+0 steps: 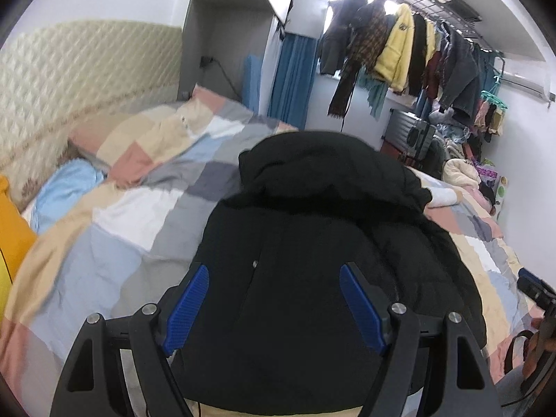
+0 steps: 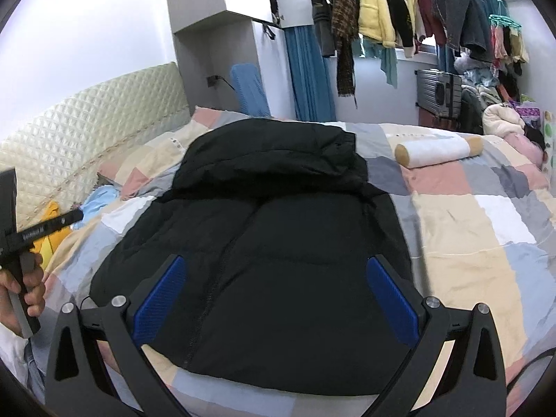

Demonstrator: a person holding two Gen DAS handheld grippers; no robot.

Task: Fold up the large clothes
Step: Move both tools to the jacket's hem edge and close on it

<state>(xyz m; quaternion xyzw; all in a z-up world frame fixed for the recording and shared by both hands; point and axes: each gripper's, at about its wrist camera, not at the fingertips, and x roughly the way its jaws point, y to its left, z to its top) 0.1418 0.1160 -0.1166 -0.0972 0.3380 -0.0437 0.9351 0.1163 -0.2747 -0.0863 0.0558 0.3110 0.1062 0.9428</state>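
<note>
A black puffer jacket with a hood lies flat on the checked bedspread, sleeves tucked in, hood toward the far side. It also shows in the left wrist view. My right gripper is open and empty, held above the jacket's near part. My left gripper is open and empty, above the jacket's left near part. The left gripper's body shows at the left edge of the right wrist view, in a hand.
A cylindrical bolster pillow lies on the bed to the right of the jacket. A quilted headboard and pillows stand at the left. Hanging clothes, a suitcase and clothes piles line the far wall.
</note>
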